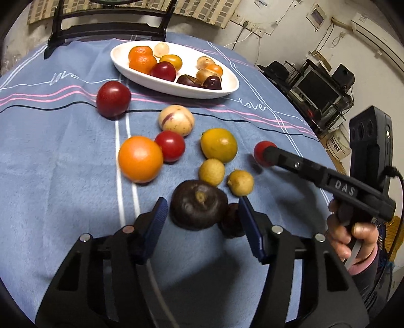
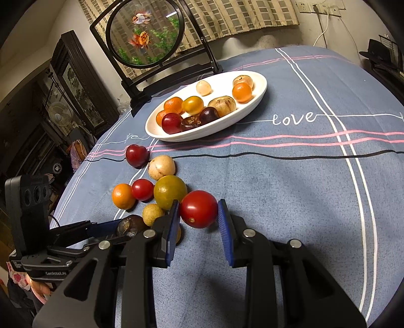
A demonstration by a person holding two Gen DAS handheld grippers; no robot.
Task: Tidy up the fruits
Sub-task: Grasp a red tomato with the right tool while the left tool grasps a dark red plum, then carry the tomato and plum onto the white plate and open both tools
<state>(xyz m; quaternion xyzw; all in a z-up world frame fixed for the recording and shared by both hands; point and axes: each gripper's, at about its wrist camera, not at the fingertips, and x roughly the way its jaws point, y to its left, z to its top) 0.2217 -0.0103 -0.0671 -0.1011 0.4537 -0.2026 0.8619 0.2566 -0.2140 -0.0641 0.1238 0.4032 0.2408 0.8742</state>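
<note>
Right wrist view: red tomato (image 2: 198, 212) between parted right gripper (image 2: 199, 217) jaws (left gripper's (image 1: 202, 214) likewise apart, flanking dark fruit (image 1: 198, 208)).

The tablecloth (image 2: 315, 176) reads "love"; the right gripper (image 1: 262, 154) reads "DAS".

A blue tablecloth (image 2: 290, 176) with pink, white and black stripes and the word "love" covers the table. At its far edge stands a round goldfish screen (image 2: 145, 32) in a black frame, before a patterned curtain (image 2: 240, 17). A white fan (image 2: 59, 114) stands at left; a dark monitor (image 1: 319, 89) sits on a cluttered rack (image 1: 335, 106).
</note>
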